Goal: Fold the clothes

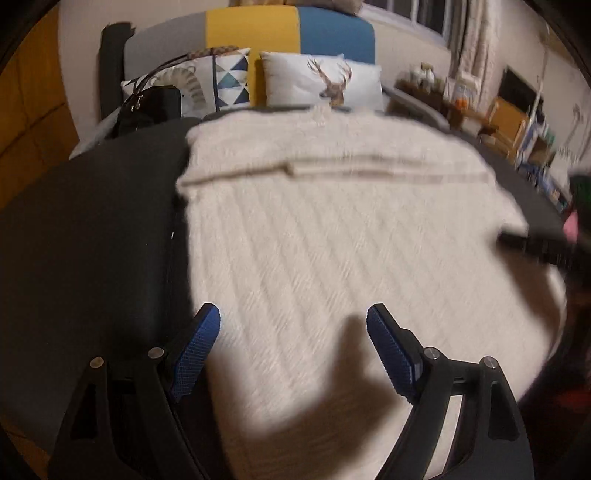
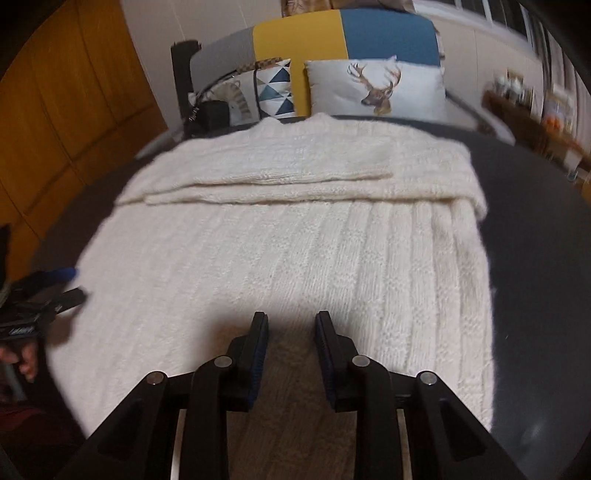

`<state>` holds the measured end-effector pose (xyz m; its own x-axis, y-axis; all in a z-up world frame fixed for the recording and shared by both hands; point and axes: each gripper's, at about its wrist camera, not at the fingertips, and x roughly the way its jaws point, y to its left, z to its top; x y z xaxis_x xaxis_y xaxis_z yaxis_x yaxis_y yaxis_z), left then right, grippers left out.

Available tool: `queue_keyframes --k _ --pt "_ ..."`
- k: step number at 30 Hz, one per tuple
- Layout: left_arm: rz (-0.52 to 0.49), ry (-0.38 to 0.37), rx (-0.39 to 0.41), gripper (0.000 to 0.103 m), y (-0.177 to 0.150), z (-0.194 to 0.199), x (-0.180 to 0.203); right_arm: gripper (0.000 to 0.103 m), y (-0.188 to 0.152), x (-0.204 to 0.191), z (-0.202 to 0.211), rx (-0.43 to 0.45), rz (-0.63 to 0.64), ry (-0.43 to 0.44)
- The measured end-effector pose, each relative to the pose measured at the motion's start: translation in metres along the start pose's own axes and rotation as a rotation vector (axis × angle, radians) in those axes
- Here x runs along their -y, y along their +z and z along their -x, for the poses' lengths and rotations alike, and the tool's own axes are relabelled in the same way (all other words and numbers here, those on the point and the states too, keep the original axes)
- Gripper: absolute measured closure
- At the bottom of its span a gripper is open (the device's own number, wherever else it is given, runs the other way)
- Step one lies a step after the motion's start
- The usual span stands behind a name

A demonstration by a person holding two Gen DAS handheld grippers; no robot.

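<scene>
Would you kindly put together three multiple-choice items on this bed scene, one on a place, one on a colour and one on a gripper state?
1. Where does the deer cushion stand?
A. at the headboard, beyond the sweater
B. on top of the sweater
C. on the floor

2. What colour is the knitted sweater?
A. navy
B. cream white
C. red

3. How do the jaws of the left gripper stand?
A. shut on the sweater
B. shut on nothing
C. wide open above the sweater

Answers:
1 A, since the cushion leans against the yellow and blue headboard past the sweater's far edge.
2 B, since the ribbed knit looks cream white in both views.
3 C, since the blue pads stand far apart with nothing between them.
</scene>
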<state>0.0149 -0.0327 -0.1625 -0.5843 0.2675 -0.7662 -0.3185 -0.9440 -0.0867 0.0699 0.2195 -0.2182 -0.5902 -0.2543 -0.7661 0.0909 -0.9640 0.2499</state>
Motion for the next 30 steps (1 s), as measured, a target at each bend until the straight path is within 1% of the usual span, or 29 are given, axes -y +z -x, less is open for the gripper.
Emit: queue_keyframes --k 2,4,5,6,7,9,10,12,14,15,16,17,18,19,20,21,23,24,25,26,27,28,30 --pt "0.024 -0.023 0.056 0.019 0.019 0.008 0.005 0.077 0.0 0.012 0.014 0.03 -0.054 0.035" --pt "0.004 -0.027 0.105 0.019 0.043 0.007 0.017 0.077 0.016 0.029 0.029 0.095 -0.082 0.002" --pt "-0.018 -0.019 0.117 0.019 0.057 0.003 0.028 0.077 0.023 0.037 0.036 0.127 -0.096 -0.014" --pt "-0.037 -0.017 0.119 0.019 0.069 -0.005 0.037 0.077 0.03 0.045 0.031 0.12 -0.101 -0.026" --pt "-0.063 -0.02 0.121 0.019 0.083 -0.015 0.052 0.081 0.037 0.052 0.026 0.113 -0.106 -0.037" --pt "-0.105 -0.021 0.107 0.019 0.101 -0.038 0.078 0.083 0.051 0.067 0.016 0.099 -0.116 -0.059" --pt "-0.132 -0.013 0.098 0.019 0.108 -0.051 0.093 0.084 0.058 0.074 0.011 0.092 -0.121 -0.07" --pt "-0.205 0.034 0.081 0.019 0.12 -0.074 0.122 0.085 0.072 0.089 0.001 0.078 -0.131 -0.093" --pt "-0.27 0.097 0.08 0.019 0.127 -0.096 0.143 0.086 0.086 0.104 -0.009 0.063 -0.14 -0.115" --pt "-0.303 0.133 0.073 0.019 0.129 -0.108 0.152 0.087 0.086 0.107 -0.018 0.033 -0.147 -0.136" --pt "-0.328 0.166 0.049 0.019 0.128 -0.122 0.157 0.093 0.078 0.107 -0.015 0.021 -0.152 -0.15" --pt "-0.337 0.176 0.02 0.019 0.125 -0.131 0.158 0.096 0.074 0.111 -0.017 0.018 -0.16 -0.166" --pt "-0.334 0.175 0.006 0.018 0.122 -0.138 0.157 0.097 0.07 0.114 -0.019 0.017 -0.169 -0.182" --pt "-0.306 0.151 0.024 0.018 0.118 -0.138 0.151 0.1 0.066 0.12 -0.018 0.029 -0.193 -0.182" --pt "-0.28 0.129 0.033 0.014 0.117 -0.139 0.146 0.101 0.062 0.126 -0.017 0.042 -0.216 -0.183" --pt "-0.256 0.112 0.024 0.011 0.118 -0.14 0.141 0.102 0.058 0.131 -0.016 0.055 -0.239 -0.183" --pt "-0.213 0.081 0.006 0.009 0.119 -0.143 0.132 0.102 0.058 0.135 -0.016 0.057 -0.258 -0.164" --pt "-0.208 0.076 0.005 0.008 0.12 -0.145 0.132 0.102 0.059 0.134 -0.015 0.051 -0.249 -0.16" --pt "-0.207 0.075 0.007 0.008 0.119 -0.145 0.133 0.101 0.06 0.132 -0.015 0.045 -0.241 -0.155" --pt "-0.212 0.083 0.013 0.008 0.118 -0.144 0.134 0.097 0.061 0.131 -0.014 0.04 -0.233 -0.151" --pt "-0.219 0.093 0.018 0.008 0.117 -0.144 0.136 0.097 0.059 0.127 -0.01 0.044 -0.232 -0.139" --pt "-0.228 0.106 0.025 0.008 0.116 -0.144 0.138 0.093 0.056 0.123 -0.006 0.049 -0.232 -0.127" --pt "-0.235 0.116 0.028 0.008 0.116 -0.145 0.14 0.091 0.05 0.114 0.002 0.058 -0.231 -0.103"
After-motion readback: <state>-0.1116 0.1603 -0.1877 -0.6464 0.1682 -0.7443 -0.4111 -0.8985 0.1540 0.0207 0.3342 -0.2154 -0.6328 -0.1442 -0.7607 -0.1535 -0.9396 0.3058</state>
